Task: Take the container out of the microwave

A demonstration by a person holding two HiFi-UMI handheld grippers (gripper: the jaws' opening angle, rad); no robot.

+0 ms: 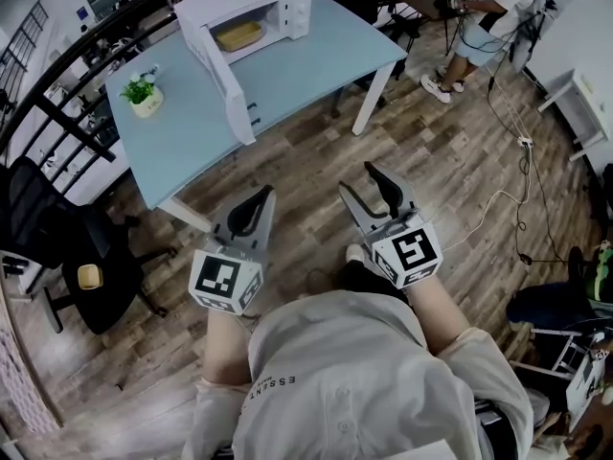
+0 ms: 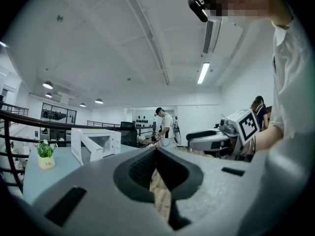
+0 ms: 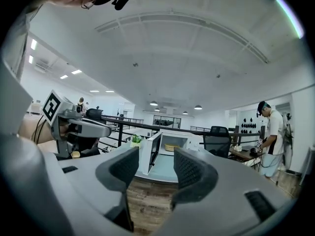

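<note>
I count two grippers: one left gripper [image 1: 262,193], one right gripper [image 1: 362,182]. Marker cubes [image 1: 225,281]: two, one per gripper. One table [image 1: 287,80]. On it, one microwave [image 1: 278,3] and one potted plant [image 1: 144,92]. One container [image 1: 238,34] in the microwave. Black office chairs [image 1: 43,223]: two that I can make out. One other person [image 1: 484,12] in the head view.

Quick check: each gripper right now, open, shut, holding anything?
Left gripper: shut, holding nothing.
Right gripper: open, nothing between its jaws.
</note>
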